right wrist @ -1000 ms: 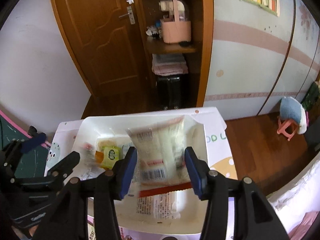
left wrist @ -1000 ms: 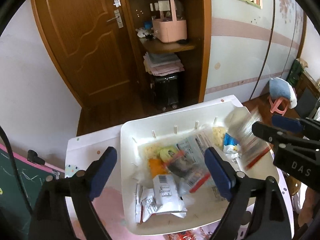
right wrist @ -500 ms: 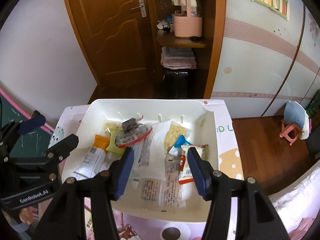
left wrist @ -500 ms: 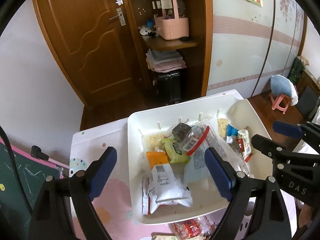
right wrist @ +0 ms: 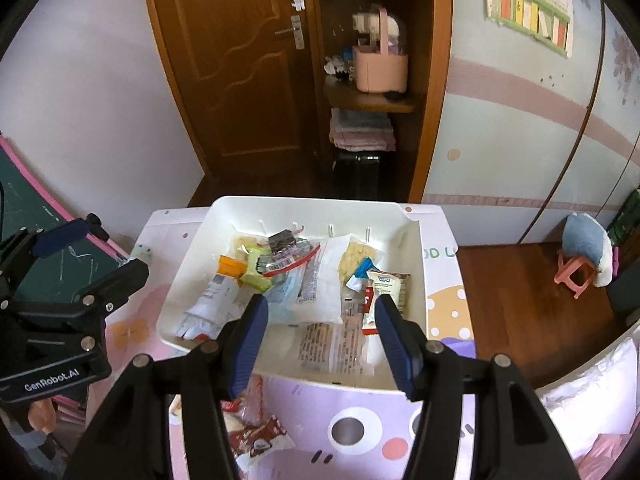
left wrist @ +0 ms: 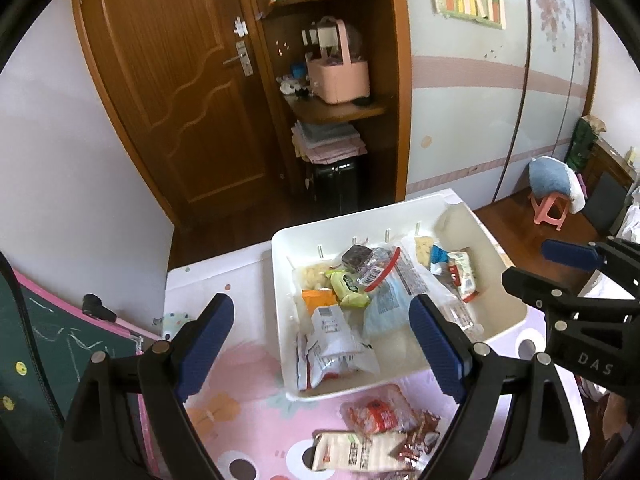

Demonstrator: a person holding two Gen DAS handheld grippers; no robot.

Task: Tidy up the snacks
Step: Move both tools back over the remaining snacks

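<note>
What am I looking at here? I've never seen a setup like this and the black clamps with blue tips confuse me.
Those clamps are two hand-held grippers; a person carries one in each hand, and each has a wide-angle camera looking along its fingers. One picture is from the left gripper, the other from the right gripper; each also sees the other at its edge. Below them, a white tray on a pastel cartoon table cover holds many snack packets, such as an orange one and a green one. A few more packets lie outside the tray, nearer the cameras. Both grippers are open and hold nothing.
</note>
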